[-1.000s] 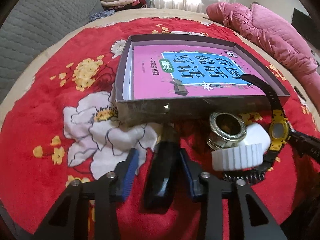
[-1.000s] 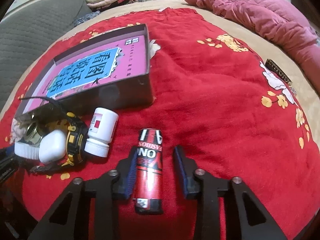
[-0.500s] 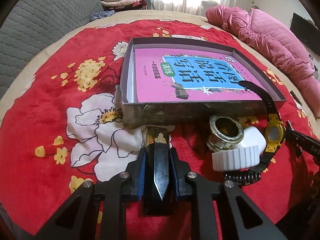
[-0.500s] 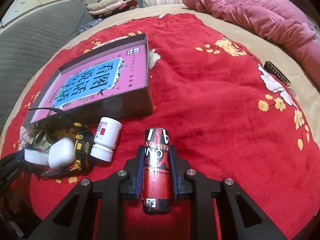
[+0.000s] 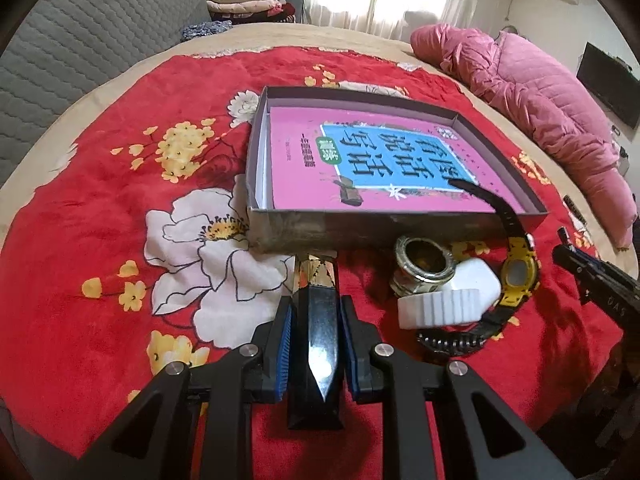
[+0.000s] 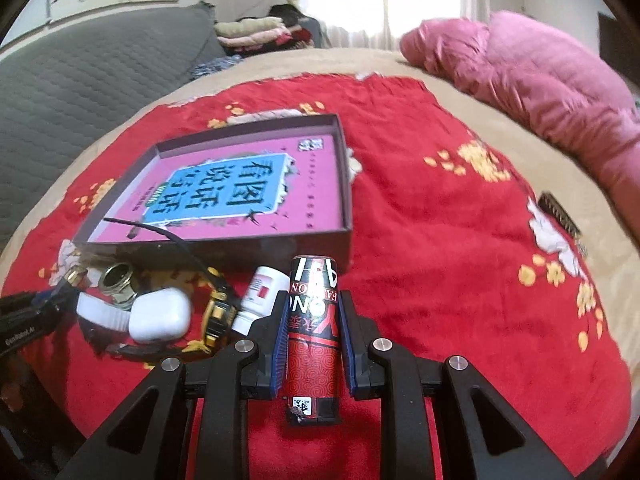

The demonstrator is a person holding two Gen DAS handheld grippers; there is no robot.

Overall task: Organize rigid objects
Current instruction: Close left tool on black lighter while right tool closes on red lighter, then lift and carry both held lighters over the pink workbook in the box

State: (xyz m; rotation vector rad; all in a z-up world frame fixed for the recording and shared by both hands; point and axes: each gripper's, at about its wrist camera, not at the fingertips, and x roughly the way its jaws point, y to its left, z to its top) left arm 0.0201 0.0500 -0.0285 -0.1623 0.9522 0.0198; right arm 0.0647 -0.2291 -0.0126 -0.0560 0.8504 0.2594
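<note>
Between blue ribbed pads (image 5: 285,344), glossy faceted bar (image 5: 316,332)

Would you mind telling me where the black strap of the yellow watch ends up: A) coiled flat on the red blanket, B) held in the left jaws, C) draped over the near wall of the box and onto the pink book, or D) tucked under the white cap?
C: the yellow watch sends its strap up over the near wall of the box, its tip lying on the pink book.
</note>
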